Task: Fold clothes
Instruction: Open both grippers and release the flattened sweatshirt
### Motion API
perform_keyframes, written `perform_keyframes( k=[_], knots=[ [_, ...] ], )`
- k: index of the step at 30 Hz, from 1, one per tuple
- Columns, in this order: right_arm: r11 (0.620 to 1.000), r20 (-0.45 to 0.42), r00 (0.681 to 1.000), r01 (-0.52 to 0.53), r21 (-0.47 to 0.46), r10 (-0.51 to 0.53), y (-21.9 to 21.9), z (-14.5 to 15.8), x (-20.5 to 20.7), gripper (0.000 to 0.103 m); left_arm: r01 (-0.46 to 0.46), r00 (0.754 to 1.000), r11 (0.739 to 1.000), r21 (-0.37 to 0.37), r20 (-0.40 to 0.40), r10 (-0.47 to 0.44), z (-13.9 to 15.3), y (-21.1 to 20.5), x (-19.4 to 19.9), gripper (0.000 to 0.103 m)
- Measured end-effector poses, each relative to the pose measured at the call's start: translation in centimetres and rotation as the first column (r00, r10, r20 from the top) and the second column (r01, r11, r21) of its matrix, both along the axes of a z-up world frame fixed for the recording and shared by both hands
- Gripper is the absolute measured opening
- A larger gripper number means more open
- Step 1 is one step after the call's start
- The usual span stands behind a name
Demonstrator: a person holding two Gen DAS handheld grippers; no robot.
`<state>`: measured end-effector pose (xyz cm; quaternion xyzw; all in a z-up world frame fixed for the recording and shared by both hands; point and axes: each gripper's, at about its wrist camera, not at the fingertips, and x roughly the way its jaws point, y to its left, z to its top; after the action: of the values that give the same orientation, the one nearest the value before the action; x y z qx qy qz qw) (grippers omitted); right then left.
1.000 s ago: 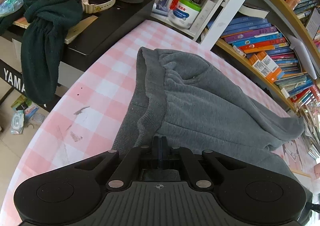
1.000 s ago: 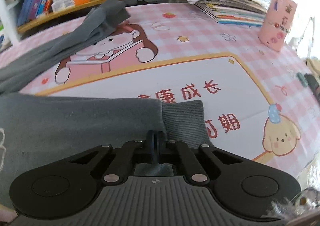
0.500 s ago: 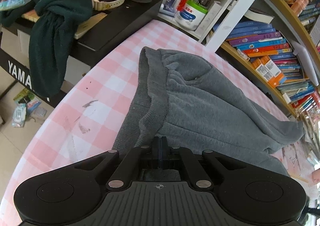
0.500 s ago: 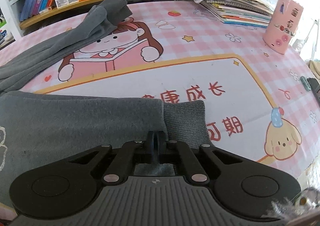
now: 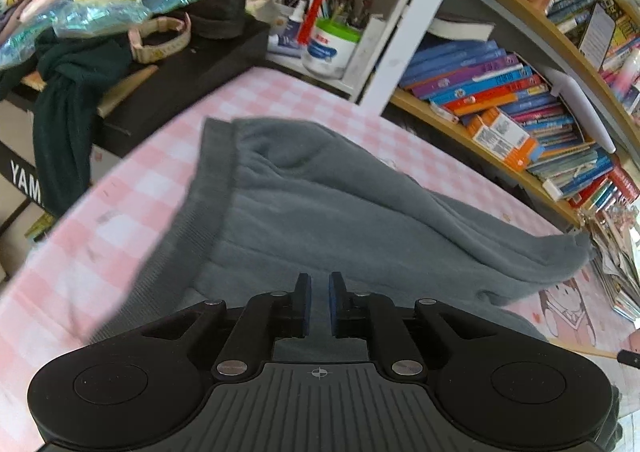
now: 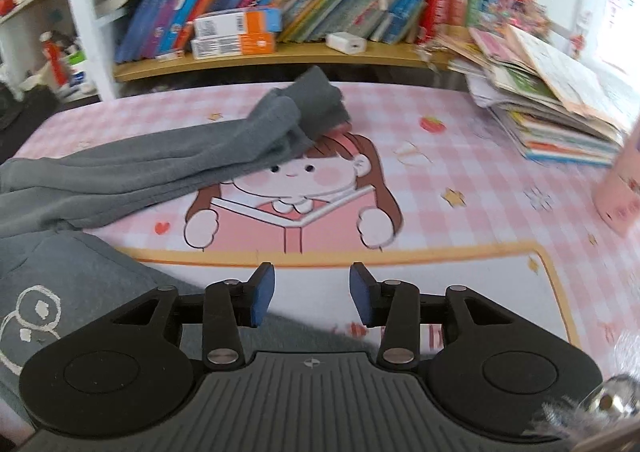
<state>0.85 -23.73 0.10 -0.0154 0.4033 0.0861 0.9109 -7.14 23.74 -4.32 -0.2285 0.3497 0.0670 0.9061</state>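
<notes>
Grey sweatshirt [image 5: 344, 211]: spread on the pink-checked table [image 5: 120, 228], ribbed hem toward its piano-side edge, sleeve [image 6: 192, 155] stretched long toward the bookshelf edge. Left gripper [image 5: 319, 284]: slightly parted, empty. Right gripper [image 6: 312, 284]: wide apart, empty.

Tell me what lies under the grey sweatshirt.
The grey sweatshirt lies on the pink checked tablecloth, partly covering its cartoon girl print. Whatever else is beneath stays hidden.

My left gripper [image 5: 319, 284], clamped on the grey sweatshirt [image 5: 360, 211] a second ago, now shows a narrow gap with nothing between its pads. My right gripper [image 6: 311, 288] has let go of the cuff and stands wide apart, lifted above the cartoon tablecloth [image 6: 460, 179].
</notes>
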Motion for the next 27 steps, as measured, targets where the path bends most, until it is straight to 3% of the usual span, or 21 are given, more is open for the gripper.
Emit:
perform_keyframes(
  k=[5,7,12,16,22,27],
  knots=[
    [0.997,-0.009,0.997,-0.078,0.010,0.079,-1.2,0.0,2.2,0.042,0.022,0.999,1.000,0.010,-0.024,-0.021,0.4,-4.1,0.4,0.013],
    [0.994,-0.010,0.994,-0.111,0.007,0.111,-1.8,0.0,3.1,0.043,0.026,0.999,0.999,0.021,-0.021,-0.026,0.8,-5.8,0.5,0.026],
    [0.984,0.004,0.984,-0.177,0.009,0.177,-3.3,0.0,5.7,0.048,0.041,0.999,0.998,0.051,-0.030,-0.039,1.3,-9.7,0.2,0.032],
    [0.972,0.006,0.972,-0.235,0.011,0.235,-3.6,-0.3,7.3,0.052,0.025,0.999,0.998,0.064,-0.045,-0.022,1.2,-12.2,-0.4,0.044],
    [0.939,0.026,0.938,-0.344,-0.014,0.344,-3.8,-0.5,9.9,0.061,0.003,0.998,0.994,0.107,-0.058,0.004,1.5,-15.2,-1.0,0.054],
    [0.908,0.048,0.907,-0.416,-0.052,0.419,-4.0,0.0,13.4,0.068,-0.016,0.998,0.990,0.140,-0.065,0.025,2.0,-16.5,-1.4,0.055]
  ],
)
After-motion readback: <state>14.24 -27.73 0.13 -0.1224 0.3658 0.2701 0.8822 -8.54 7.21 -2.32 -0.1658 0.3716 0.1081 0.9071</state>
